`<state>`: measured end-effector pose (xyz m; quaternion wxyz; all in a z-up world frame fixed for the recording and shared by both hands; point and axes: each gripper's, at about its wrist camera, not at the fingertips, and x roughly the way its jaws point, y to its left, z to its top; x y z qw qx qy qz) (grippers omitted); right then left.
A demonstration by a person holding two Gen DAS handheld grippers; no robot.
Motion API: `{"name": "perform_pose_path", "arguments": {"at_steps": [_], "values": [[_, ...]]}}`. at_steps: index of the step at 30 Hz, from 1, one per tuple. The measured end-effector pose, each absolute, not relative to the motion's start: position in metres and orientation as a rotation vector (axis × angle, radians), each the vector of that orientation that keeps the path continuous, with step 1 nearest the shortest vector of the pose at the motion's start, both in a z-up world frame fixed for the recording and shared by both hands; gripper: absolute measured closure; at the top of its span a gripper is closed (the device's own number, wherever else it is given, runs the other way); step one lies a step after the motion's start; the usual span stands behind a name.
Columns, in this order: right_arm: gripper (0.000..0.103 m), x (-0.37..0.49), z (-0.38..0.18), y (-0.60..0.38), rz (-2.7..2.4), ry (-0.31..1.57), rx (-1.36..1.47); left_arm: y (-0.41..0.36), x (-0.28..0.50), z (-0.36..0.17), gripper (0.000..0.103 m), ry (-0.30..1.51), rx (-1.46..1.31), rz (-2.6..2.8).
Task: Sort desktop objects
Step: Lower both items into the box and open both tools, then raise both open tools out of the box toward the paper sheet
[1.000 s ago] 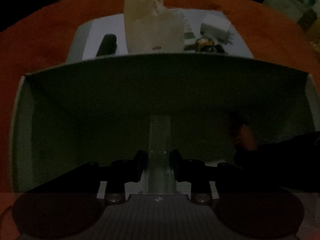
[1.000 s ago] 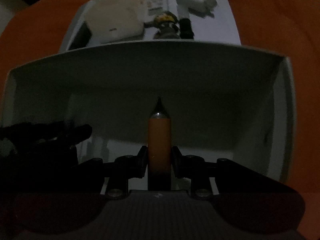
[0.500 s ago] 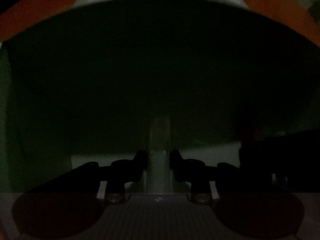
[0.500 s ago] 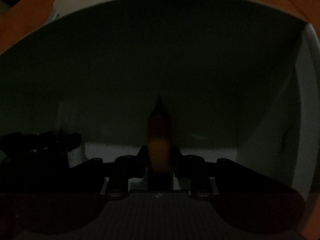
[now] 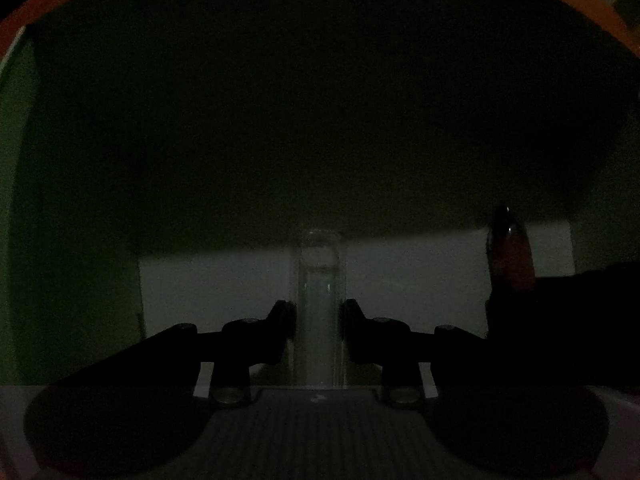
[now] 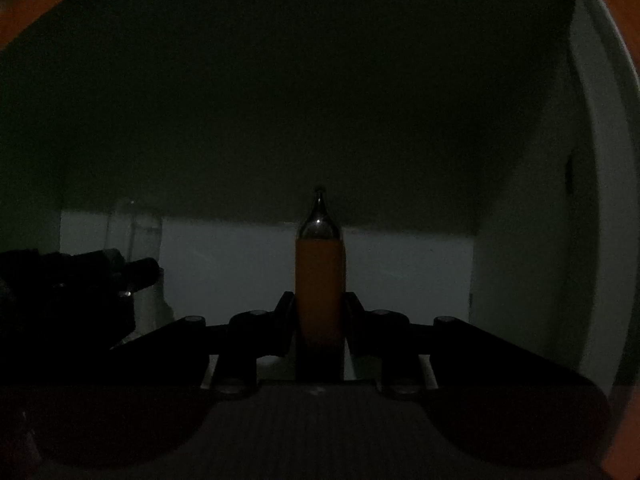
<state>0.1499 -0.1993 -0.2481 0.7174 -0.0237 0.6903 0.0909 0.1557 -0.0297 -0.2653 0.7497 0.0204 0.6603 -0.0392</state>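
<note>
The left hand-held gripper (image 5: 318, 312) is closed on a clear tube (image 5: 320, 280), its jaws pressed to both sides of it. The tube's long axis runs straight out along the fingers, with the rounded end pointing away toward the far wall of the box (image 5: 320, 120). The right hand-held gripper (image 6: 318, 308) is closed the same way on an orange pen (image 6: 319, 280), whose shiny tapered tip also points to the far wall.

Both grippers are low inside one pale box, side by side. From the left camera the pen shows just to the right; from the right camera the tube shows just to the left. The two things lie parallel and apart. The pale floor of the box sits right under and ahead of each one, so neither hand is plainly nearer to it. I judge the coming move to be a release onto that floor.

Count: two grippers, one tube, one pen, one box. A strip of orange desk (image 6: 624, 20) shows past the box rim; the light is too dim to tell anything else
</note>
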Motion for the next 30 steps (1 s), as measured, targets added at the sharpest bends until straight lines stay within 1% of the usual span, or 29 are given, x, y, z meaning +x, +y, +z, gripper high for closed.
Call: {"name": "perform_pose_path", "arguments": {"at_steps": [6, 8, 9, 10, 15, 20, 26, 30], "values": [[0.075, 0.146, -0.25, -0.201, 0.202, 1.552, -0.054, -0.035, 0.157, -0.263, 0.077, 1.452, 0.095, -0.082], [0.074, 0.147, -0.248, -0.203, 0.196, 1.56, -0.044, -0.037, 0.155, -0.26, 0.071, 1.446, 0.109, -0.088], [0.074, 0.147, -0.247, -0.204, 0.196, 1.564, -0.041, -0.036, 0.153, -0.258, 0.06, 1.442, 0.104, -0.086], [0.073, 0.147, -0.243, -0.205, 0.197, 1.564, -0.038, -0.036, 0.152, -0.255, 0.055, 1.436, 0.098, -0.082], [0.073, 0.146, -0.218, -0.208, 0.234, 1.535, -0.019, -0.032, 0.151, -0.224, 0.055, 1.399, 0.046, -0.121], [0.073, 0.154, -0.168, -0.213, 0.289, 1.431, 0.012, -0.018, 0.167, -0.181, 0.055, 1.319, -0.043, -0.125], [0.073, 0.2, -0.109, -0.216, 0.316, 1.281, 0.053, 0.009, 0.228, -0.145, 0.054, 1.185, -0.066, -0.075], [0.073, 0.22, -0.091, -0.214, 0.312, 1.223, 0.062, 0.029, 0.261, -0.143, 0.055, 1.207, -0.139, -0.053]]}}
